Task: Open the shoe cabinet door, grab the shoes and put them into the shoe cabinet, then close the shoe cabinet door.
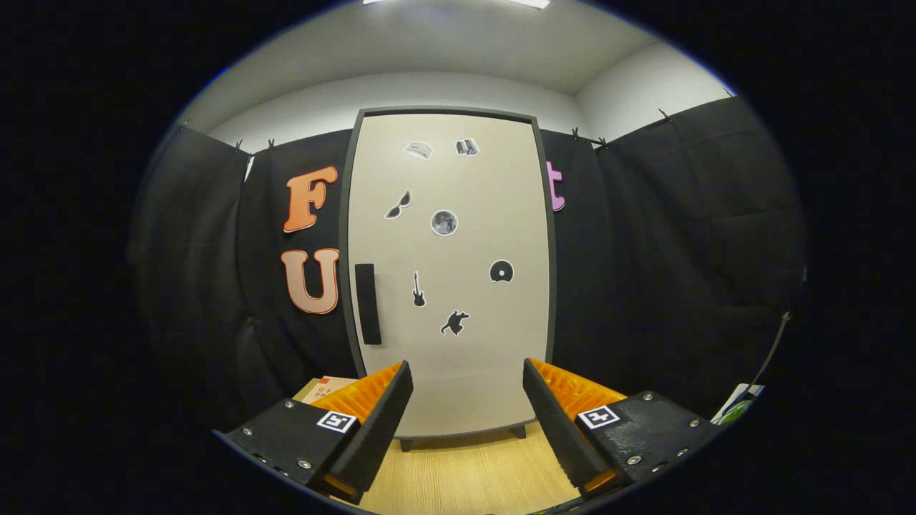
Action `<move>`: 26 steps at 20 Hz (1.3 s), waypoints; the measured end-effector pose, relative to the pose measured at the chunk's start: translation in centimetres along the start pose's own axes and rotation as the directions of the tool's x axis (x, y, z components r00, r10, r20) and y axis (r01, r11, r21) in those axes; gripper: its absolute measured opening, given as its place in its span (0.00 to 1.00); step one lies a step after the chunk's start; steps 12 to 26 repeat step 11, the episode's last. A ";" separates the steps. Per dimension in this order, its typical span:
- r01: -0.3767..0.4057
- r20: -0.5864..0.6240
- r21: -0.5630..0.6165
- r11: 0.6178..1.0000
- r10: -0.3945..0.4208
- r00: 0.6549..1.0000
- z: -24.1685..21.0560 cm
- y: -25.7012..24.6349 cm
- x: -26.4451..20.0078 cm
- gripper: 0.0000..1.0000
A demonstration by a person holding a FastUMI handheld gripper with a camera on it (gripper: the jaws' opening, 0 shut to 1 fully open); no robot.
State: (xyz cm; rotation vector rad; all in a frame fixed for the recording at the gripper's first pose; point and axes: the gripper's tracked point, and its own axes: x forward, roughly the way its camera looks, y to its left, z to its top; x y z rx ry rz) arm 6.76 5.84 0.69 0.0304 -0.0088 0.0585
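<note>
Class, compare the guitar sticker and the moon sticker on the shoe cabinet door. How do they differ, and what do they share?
The moon sticker is round and grey; the guitar sticker is thin, upright and black. The moon sits higher, near the door's middle; the guitar sits lower, nearer the dark handle. Both lie flat on the closed shoe cabinet door, beyond the gripper, whose jaws stand open with nothing between them.

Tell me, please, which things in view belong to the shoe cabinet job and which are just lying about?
For the job: shoe cabinet door, shut; its dark handle; the gripper, open and empty.
Lying about: cardboard box left of the cabinet; stickers on the door.
</note>
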 end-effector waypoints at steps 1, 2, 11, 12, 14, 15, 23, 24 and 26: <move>-0.001 -0.005 0.001 1.000 0.001 1.000 0.0 -0.2 -0.4 0.97; 0.000 -0.007 -0.001 1.000 0.000 1.000 0.2 -0.4 -0.9 0.97; -0.005 -0.002 -0.015 1.000 0.005 1.000 1.5 -1.3 -3.8 0.97; -0.005 -0.002 -0.015 1.000 0.005 1.000 1.5 -1.3 -3.8 0.97; -0.005 -0.002 -0.015 1.000 0.005 1.000 1.5 -1.3 -3.8 0.97; -0.005 -0.002 -0.015 1.000 0.005 1.000 1.5 -1.3 -3.8 0.97; -0.005 -0.002 -0.015 1.000 0.005 1.000 1.5 -1.3 -3.8 0.97; -0.005 -0.002 -0.015 1.000 0.005 1.000 1.5 -1.3 -3.8 0.97; -0.005 -0.002 -0.015 1.000 0.005 1.000 1.5 -1.3 -3.8 0.97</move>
